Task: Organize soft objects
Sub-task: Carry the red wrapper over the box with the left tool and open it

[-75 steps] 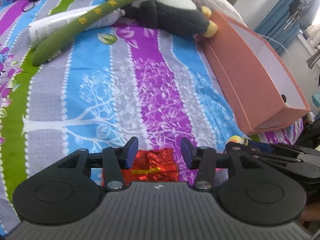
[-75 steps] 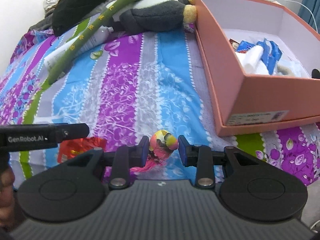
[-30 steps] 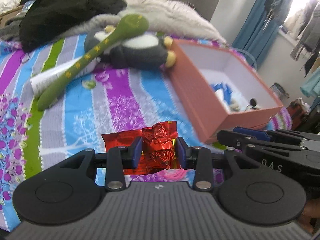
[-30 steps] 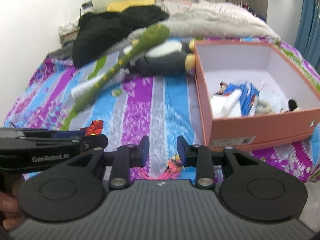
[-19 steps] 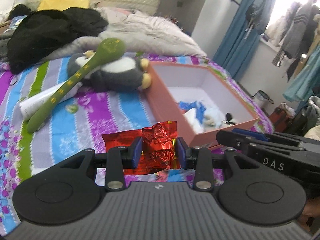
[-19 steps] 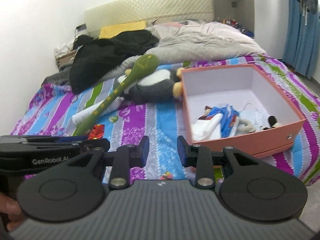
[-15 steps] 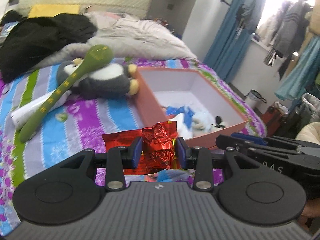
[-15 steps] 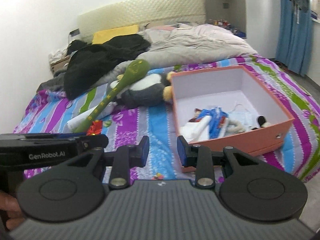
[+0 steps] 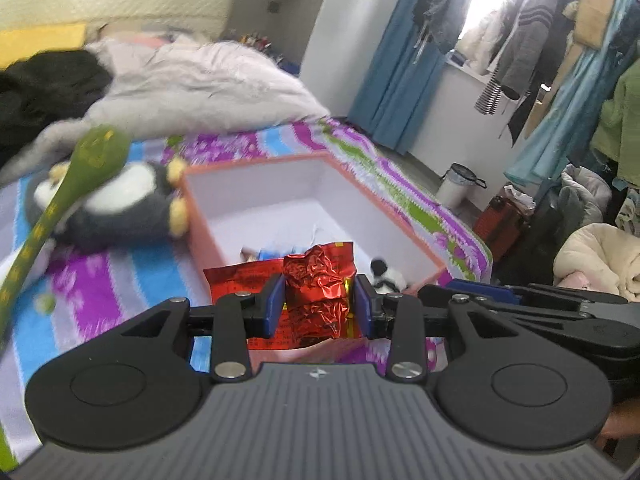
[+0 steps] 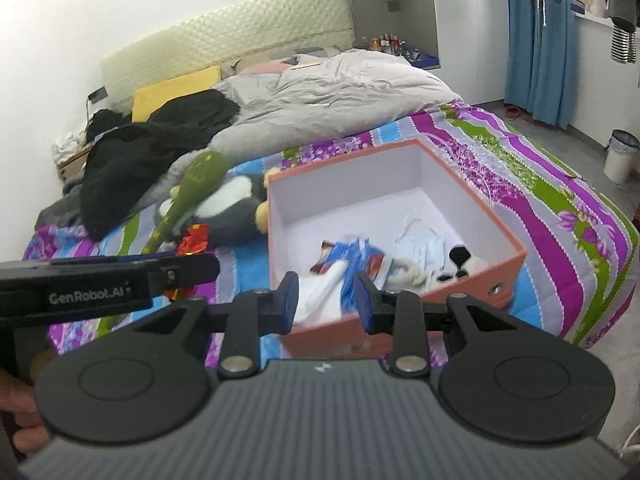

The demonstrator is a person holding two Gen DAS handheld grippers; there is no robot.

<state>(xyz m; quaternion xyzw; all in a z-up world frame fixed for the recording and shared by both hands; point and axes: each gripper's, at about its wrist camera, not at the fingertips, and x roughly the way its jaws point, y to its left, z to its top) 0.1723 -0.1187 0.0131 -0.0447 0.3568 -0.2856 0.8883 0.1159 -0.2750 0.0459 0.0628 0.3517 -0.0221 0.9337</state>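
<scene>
My left gripper (image 9: pixel 320 306) is shut on a crumpled red foil packet (image 9: pixel 318 280), held in the air over the near side of the open orange box (image 9: pixel 256 168). From the right wrist view the packet (image 10: pixel 194 240) sticks out past the left gripper's black body (image 10: pixel 120 280). My right gripper (image 10: pixel 326 300) hovers above the box's (image 10: pixel 472 196) near wall, fingers apart, nothing between them. Inside the box lie blue packets (image 10: pixel 356 252), a face mask (image 10: pixel 420 240) and a small black-and-white plush (image 10: pixel 460 264). A penguin plush (image 10: pixel 228 208) and a long green plush (image 10: pixel 196 184) rest left of the box.
The striped bedspread (image 10: pixel 540 208) drops off to the floor on the right, where a small bin (image 10: pixel 620 156) stands. A grey duvet (image 10: pixel 340 96), black clothing (image 10: pixel 152 144) and a yellow pillow (image 10: pixel 176 88) fill the head of the bed. Clothes hang at the right (image 9: pixel 560 60).
Both grippers have risen and swung towards the box, which now lies just beneath them. The red packet stays in the left gripper. A small colourful toy seen below the right gripper is out of view.
</scene>
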